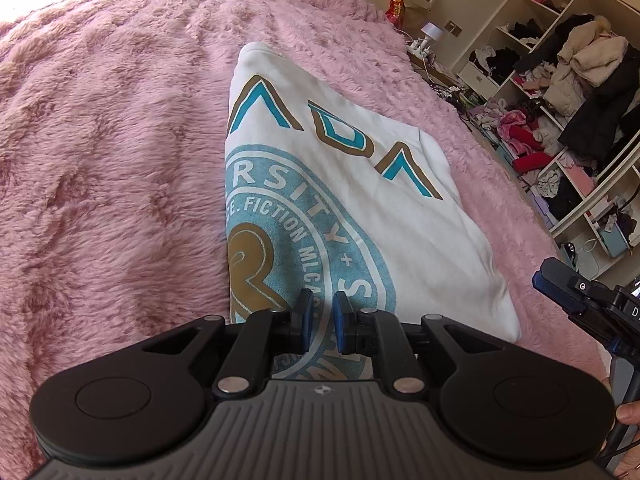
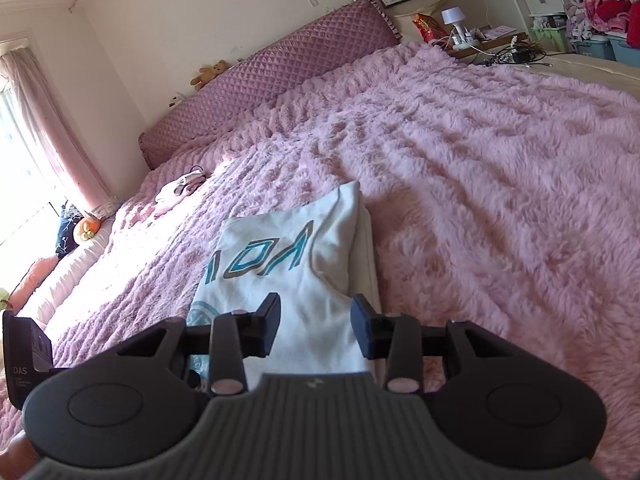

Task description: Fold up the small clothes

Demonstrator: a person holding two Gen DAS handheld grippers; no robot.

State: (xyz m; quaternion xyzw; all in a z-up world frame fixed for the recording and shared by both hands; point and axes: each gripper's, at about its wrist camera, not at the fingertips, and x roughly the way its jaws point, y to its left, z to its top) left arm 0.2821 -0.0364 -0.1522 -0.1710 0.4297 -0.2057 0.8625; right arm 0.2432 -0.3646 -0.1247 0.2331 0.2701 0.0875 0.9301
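A white T-shirt with teal and gold lettering and a round blue emblem lies folded into a narrow rectangle on the pink fluffy bedspread. My left gripper hovers over the shirt's near end, above the emblem, its blue pads a small gap apart and holding nothing. In the right wrist view the same shirt lies ahead, and my right gripper is open and empty above its near end. The right gripper also shows at the right edge of the left wrist view.
A quilted purple headboard runs along the far side of the bed. A small pale garment lies near the pillows. A nightstand with a lamp and open shelves of clothes stand beside the bed.
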